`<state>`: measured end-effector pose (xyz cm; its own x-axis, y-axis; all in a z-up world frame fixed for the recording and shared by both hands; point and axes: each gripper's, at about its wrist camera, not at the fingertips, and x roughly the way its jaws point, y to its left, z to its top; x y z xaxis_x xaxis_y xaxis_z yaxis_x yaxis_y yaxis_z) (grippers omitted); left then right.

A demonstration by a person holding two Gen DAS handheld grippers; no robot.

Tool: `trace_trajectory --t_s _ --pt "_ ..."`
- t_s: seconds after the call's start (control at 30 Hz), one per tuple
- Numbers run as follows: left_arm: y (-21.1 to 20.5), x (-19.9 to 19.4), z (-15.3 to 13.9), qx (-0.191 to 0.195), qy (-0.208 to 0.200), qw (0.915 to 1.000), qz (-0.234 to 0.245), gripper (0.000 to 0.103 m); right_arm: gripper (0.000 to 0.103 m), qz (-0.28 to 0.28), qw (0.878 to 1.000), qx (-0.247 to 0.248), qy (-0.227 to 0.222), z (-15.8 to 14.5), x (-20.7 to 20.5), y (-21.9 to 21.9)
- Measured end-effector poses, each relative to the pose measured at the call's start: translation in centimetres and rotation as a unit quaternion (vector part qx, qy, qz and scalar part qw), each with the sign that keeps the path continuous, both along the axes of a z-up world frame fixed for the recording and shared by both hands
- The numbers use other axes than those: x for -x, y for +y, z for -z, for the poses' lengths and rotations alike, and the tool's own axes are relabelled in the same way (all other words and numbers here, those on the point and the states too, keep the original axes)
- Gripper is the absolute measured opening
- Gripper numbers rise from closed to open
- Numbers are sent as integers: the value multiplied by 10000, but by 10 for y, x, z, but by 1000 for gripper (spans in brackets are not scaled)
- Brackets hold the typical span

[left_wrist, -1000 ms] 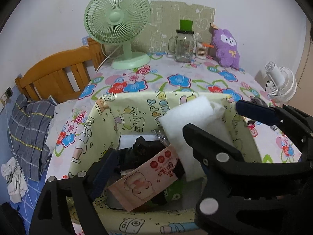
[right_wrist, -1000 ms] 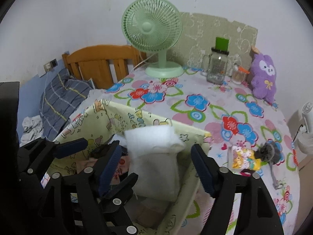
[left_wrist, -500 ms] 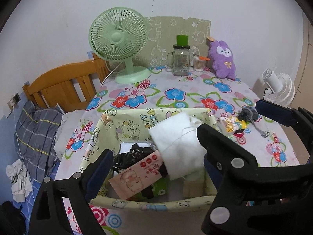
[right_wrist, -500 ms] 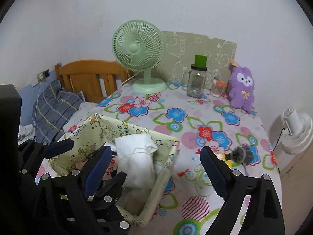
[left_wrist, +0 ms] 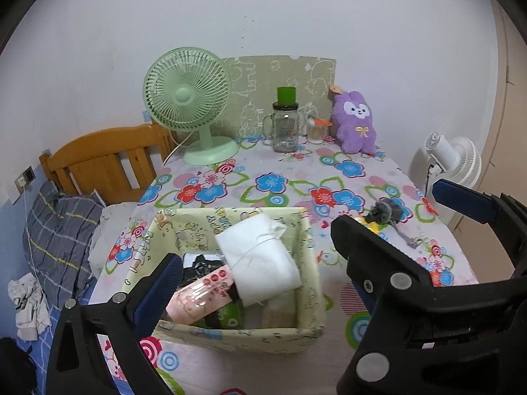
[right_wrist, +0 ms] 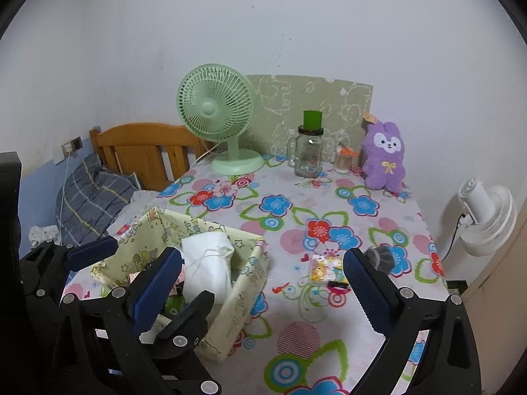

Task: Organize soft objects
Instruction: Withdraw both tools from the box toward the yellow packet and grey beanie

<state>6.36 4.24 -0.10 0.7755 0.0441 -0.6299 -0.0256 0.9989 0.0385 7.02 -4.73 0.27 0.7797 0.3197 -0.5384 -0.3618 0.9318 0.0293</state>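
While both my claws hang open and empty, the small toy packet lies nearer my right claw, beside the fabric bin.

We see a folded white cloth leaning upright inside the pale yellow fabric basket, beside a pink packet lying tilted.

Fabric bin: pale yellow, cartoon print, ahead of and between the spread fingers of the left gripper. Contents: white folded cloth, tilted, uppermost; pink packet beside the left finger; black item beneath. Beyond the fingertips: green fan, glass jar, purple plush.
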Motion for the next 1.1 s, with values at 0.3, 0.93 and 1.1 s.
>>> trace_trajectory --t_s 0.3,0.93,1.1 --pt "-32 16 -15 33 -232 9997 103 103 103 125 9997 -40 -182 -15 19 -31" --pt "-86 13 -6 266 -357 9982 396 102 103 726 9973 47 -74 -6 26 -90" --pt "-102 0 1 273 -327 9980 471 102 103 748 9972 -5 -22 1 14 -106"
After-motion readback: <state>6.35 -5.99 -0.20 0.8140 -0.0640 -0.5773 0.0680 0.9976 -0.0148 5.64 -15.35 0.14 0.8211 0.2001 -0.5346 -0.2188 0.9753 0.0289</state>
